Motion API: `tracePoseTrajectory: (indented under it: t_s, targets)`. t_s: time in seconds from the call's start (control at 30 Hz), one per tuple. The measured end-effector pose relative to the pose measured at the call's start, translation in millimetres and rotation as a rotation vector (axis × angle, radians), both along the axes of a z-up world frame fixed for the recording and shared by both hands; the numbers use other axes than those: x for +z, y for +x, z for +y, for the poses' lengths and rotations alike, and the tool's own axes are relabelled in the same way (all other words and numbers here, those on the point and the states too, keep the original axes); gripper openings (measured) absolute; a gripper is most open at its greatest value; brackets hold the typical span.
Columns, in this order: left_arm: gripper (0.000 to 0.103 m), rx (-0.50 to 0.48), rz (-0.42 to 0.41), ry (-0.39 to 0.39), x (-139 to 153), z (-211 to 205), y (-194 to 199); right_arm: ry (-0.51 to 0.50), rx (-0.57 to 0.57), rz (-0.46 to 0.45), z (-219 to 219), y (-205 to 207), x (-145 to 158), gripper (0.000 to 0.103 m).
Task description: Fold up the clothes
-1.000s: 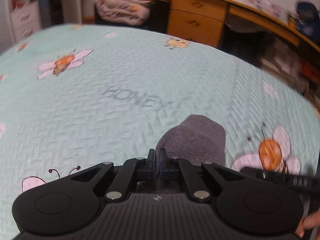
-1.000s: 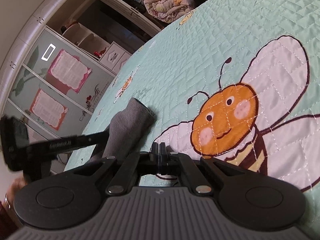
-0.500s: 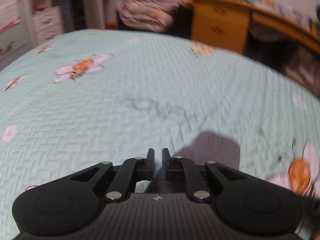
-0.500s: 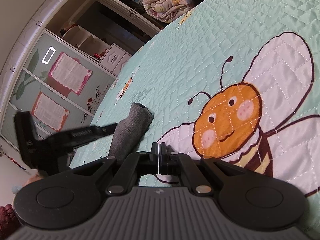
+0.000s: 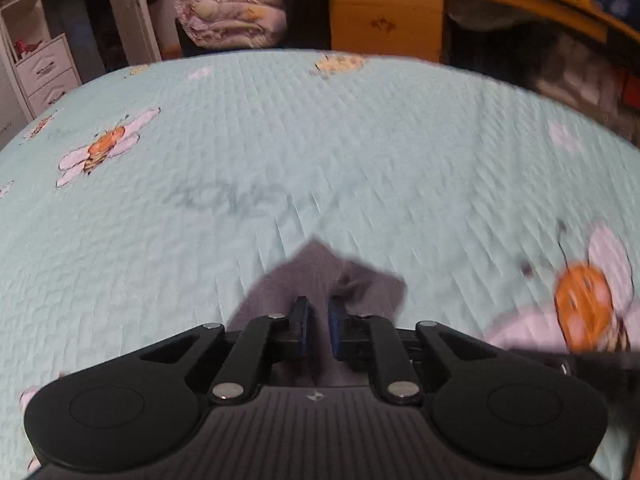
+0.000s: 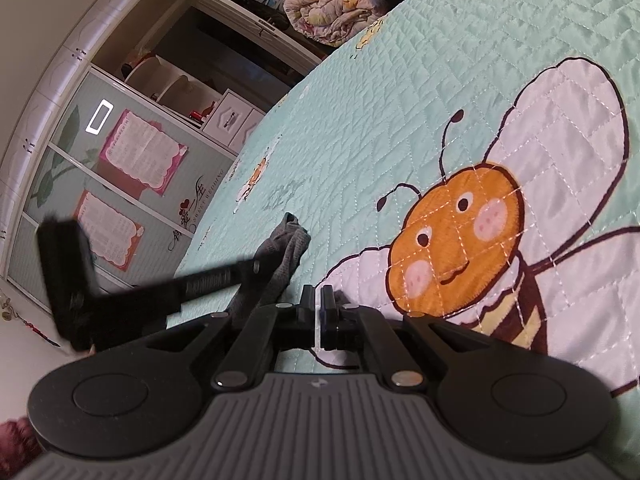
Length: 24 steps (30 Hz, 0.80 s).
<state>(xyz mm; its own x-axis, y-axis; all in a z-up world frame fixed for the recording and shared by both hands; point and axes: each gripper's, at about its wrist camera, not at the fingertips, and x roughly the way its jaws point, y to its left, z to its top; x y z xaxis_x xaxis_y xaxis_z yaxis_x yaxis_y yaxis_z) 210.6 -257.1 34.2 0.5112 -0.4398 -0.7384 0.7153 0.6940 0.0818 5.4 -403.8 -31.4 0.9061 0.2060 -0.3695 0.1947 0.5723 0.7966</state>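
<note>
Pale mint quilting printed with cartoon bees covers the bed [image 5: 248,152], and a rolled-up duvet [image 5: 236,8], a wooden set of drawers [image 5: 384,12] and white drawers [image 5: 44,72] are seen beyond its far edge in the left wrist view. A grey knitted garment [image 5: 316,276] is laid on the bedspread directly ahead of and beneath the left tongs [image 5: 318,326], its bunched end reaching a little way past the fingertips; the view is blurred, so its exact shape is not made out. The left tongs are parted by a narrow gap, grey fabric is seen through that gap, and nothing is pinched between the blue-faced pads. In the right wrist view the right tongs [image 6: 319,314] are drawn almost together, only a thin slit being left between the pads, and nothing is held in them; they are poised low over the bedspread, just beside a large orange bee print [image 6: 460,240] lying ahead and to the right. The same grey garment [image 6: 286,252] is seen ahead and to the left of the right tongs, crumpled at its far end, with the left tool stretched across its near part. A wardrobe with pink printed sheets on its doors [image 6: 140,152] is seen at the far left.
</note>
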Motion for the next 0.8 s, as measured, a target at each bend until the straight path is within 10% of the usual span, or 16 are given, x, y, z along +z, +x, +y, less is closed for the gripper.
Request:
tracePoseTrajectory:
  t_s: [0.2,0.33,0.7,0.8]
  targets:
    - [0.017,0.011,-0.046,0.015,13.2,6.3,-5.1,0.005,-0.002,-0.003,0.1,1.5,-0.6,0.0]
    - [0.056,0.101,-0.065,-0.127,43.9,54.2,-27.2,0.016,-0.003,-0.009,-0.3,1.6,-0.7,0.001]
    - [0.056,0.258,-0.078,-0.029,30.6,146.0,-51.9,0.012,0.028,-0.063,5.7,3.9,4.3,0.034]
    - [0.056,0.362,0.002,-0.179,29.6,166.4,-27.5,0.011,0.037,-0.077,7.3,4.5,5.6,0.034]
